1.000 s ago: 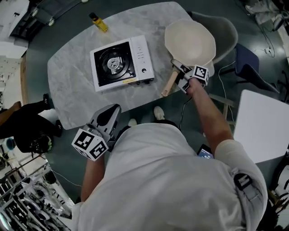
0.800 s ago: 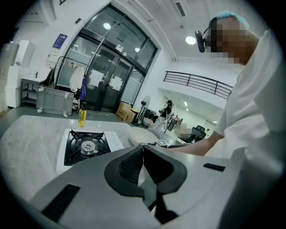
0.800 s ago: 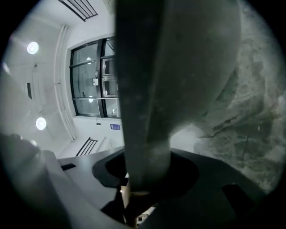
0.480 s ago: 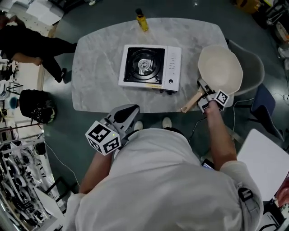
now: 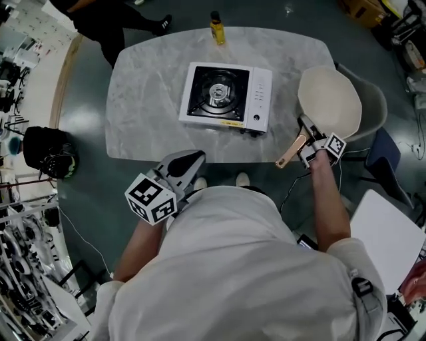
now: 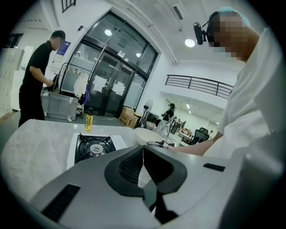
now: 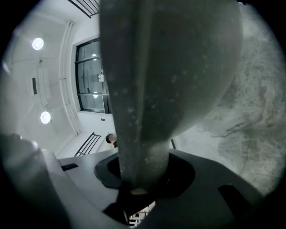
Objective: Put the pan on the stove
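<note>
The right claw (image 5: 307,138) is clenched on the pale wooden handle (image 5: 290,152) of the cream speckled round pan (image 5: 329,100). Its jaws have just been closing, and that handle now fills the gap between them. The grip sits up by the bowl rather than at the free end, which I'd call the right spot. The pan looks rigid and fairly weighty, with all its mass out ahead of the claw, so it will want to droop or roll about the handle. The wood should give decent bite, and the coated bowl would be slicker and could chip on metal. The bowl lies just beyond the claw at the end of the counter, partly over its edge. I can't tell whether its base touches the top. The left claw (image 5: 190,162) hangs near the person's body with its jaws pressed together on nothing. Off to the left of the gripping claw, well apart from the pan, sits the white single-burner gas stove (image 5: 226,96), its black burner bare. It stands on the grey marble-patterned counter (image 5: 146,100), a smooth, hard slab. Farther on, a small yellow bottle (image 5: 216,30) stands at the far edge. A grey chair (image 5: 376,110) is tucked in under the pan's end. Around all this are a dark floor and, beyond the counter, a person in black (image 5: 113,16).
</note>
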Tool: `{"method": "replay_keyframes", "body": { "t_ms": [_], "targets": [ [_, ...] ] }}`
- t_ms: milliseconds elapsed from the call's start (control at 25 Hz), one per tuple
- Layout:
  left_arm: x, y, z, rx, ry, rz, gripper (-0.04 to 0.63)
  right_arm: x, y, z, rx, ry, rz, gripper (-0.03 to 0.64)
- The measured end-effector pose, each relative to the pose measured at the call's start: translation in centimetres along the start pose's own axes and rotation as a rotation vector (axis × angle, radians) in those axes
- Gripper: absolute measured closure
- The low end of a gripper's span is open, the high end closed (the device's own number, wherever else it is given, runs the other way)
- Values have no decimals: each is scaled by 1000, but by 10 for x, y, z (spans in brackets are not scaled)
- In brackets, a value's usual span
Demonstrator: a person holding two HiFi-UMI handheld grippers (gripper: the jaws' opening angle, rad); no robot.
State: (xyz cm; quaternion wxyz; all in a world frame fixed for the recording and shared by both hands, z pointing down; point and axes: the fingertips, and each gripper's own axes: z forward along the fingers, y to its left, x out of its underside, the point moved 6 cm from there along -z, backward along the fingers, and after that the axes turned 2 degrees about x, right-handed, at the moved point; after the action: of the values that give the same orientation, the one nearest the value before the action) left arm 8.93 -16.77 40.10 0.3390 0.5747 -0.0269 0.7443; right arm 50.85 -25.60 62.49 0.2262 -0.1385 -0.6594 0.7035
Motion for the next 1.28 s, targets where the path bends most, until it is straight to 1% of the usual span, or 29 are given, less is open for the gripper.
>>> {"method": "replay_keyframes", "body": {
  "t_ms": [120,280,480,600,960,1280],
  "targets": [
    [3,2,-6,16,-14,-3,575,8,29,2,-32,34,-38,473],
    [5,9,-17,35,-35,-7,575,25,66,11,-55,111,-81,474],
    [3,17,-34,52,-53,-4,575,59,108,28,-85,207,-99,472],
    [6,21,-47,56,-73,-16,575,82,125,39,-83,260,-105,472],
    [23,30,-89,34,-107,-54,575,147,144,80,-79,390,-90,469],
    [42,73,-150,-8,-120,-91,575,220,147,146,-67,486,-107,469]
  ]
}}
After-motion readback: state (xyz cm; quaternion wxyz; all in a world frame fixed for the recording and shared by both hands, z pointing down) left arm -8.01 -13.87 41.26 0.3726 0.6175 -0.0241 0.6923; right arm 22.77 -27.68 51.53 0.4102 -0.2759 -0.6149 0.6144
